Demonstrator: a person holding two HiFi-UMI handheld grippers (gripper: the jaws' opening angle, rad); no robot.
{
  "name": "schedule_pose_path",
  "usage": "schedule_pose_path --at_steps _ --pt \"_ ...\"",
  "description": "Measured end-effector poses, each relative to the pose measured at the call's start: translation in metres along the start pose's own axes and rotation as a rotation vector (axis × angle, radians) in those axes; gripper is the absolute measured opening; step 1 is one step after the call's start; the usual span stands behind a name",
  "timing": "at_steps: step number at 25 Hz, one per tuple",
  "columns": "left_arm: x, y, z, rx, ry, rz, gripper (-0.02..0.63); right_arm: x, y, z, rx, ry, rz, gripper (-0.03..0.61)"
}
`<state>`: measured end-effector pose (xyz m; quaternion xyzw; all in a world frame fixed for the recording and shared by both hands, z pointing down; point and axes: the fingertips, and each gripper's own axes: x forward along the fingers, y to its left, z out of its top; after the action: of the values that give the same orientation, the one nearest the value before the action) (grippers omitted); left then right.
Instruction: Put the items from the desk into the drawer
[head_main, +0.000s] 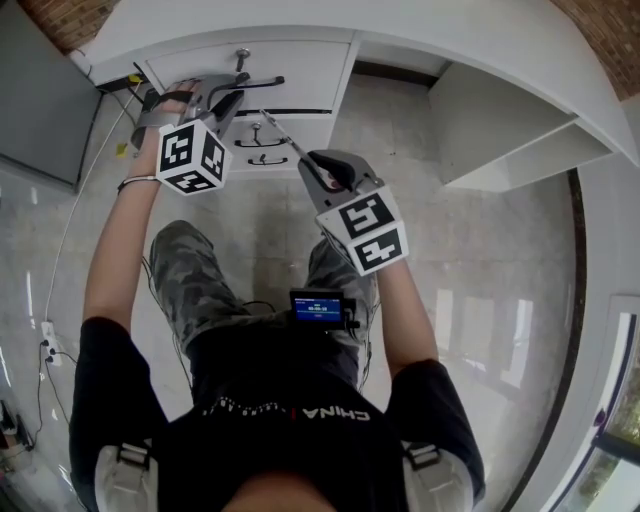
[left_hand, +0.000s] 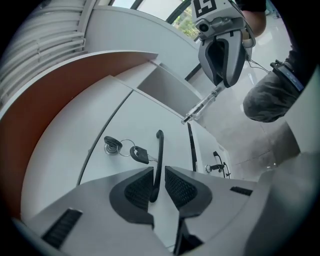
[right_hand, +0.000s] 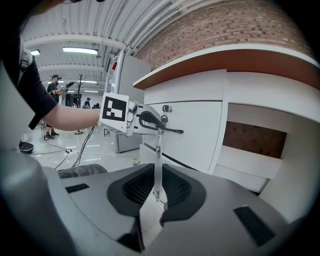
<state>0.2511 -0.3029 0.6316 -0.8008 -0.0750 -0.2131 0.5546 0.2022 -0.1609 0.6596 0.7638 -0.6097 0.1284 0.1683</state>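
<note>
The white top drawer (head_main: 290, 65) is closed, and its black bar handle (left_hand: 159, 150) runs between the pads of my left gripper (left_hand: 156, 182), which is shut on it. In the head view that gripper (head_main: 232, 92) sits at the handle's left end. A key in the lock with a second key on a ring (left_hand: 139, 153) hangs left of the handle. My right gripper (right_hand: 157, 192) is shut on a thin clear pen (right_hand: 158, 160) that points at the drawer front. In the head view it (head_main: 318, 170) is below and right of the left one, with the pen (head_main: 280, 135) angled up-left.
A lower drawer (head_main: 300, 140) with its own black handle (head_main: 262, 157) and keys sits under the top one. The desk's open knee space (head_main: 400, 130) is to the right. A grey cabinet (head_main: 35, 100) and cables (head_main: 60, 260) are at the left, the person's legs below.
</note>
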Motion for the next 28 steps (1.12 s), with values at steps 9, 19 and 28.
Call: schedule_pose_path --at_steps 9,19,28 --pt "0.004 0.001 -0.001 0.055 0.052 -0.019 0.037 0.002 -0.002 -0.004 0.000 0.010 -0.007 0.055" --pt "0.003 0.000 -0.002 -0.008 0.065 -0.069 0.034 -0.008 -0.006 0.009 -0.012 0.007 -0.011 0.054" --pt "-0.006 -0.003 0.002 -0.042 0.067 -0.096 0.034 -0.024 -0.010 0.022 -0.019 0.020 -0.011 0.055"
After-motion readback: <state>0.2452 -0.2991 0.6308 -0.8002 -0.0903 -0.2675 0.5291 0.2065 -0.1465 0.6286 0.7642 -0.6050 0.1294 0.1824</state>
